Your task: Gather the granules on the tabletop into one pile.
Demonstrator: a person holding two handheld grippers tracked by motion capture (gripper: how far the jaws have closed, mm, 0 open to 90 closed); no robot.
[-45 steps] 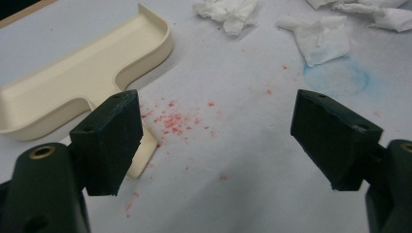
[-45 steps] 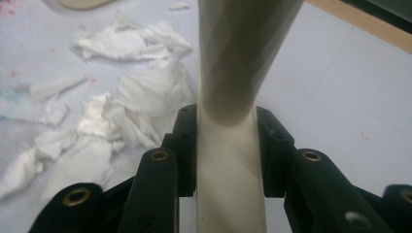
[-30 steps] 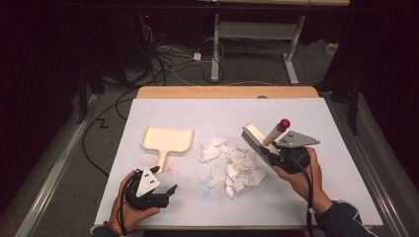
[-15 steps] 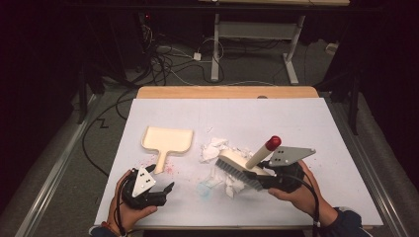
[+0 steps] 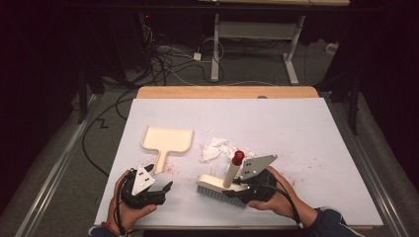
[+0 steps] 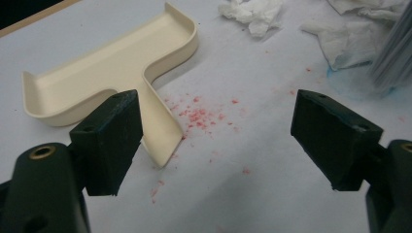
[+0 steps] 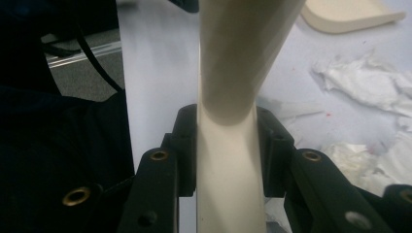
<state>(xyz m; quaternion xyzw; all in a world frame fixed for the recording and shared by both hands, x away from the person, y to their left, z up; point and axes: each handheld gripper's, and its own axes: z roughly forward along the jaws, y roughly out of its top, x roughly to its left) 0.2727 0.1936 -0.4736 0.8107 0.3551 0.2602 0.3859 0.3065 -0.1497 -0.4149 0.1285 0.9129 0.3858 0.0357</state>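
A cream dustpan (image 5: 167, 139) lies on the white table, its handle pointing toward the person; in the left gripper view the dustpan (image 6: 111, 80) sits just beyond my left jaw. My left gripper (image 5: 165, 189) (image 6: 214, 138) is open and empty near the front left edge. My right gripper (image 5: 236, 191) (image 7: 227, 150) is shut on a cream brush (image 5: 222, 184) with a red-tipped handle, bristles down on the table. The brush (image 7: 233, 87) handle runs up between the jaws. Crumpled white paper scraps (image 5: 213, 149) (image 7: 362, 82) lie between dustpan and brush.
Red crumbs (image 6: 199, 114) speckle the table beside the dustpan handle, and more red specks (image 5: 316, 163) lie to the right. A wooden strip (image 5: 227, 92) borders the table's far edge. Cables (image 5: 168, 64) and a desk frame (image 5: 252, 44) lie on the floor beyond.
My right gripper has swept the brush from the right of the paper pile leftward and toward the person. The paper scraps bunched nearer the dustpan. The left gripper barely moved.
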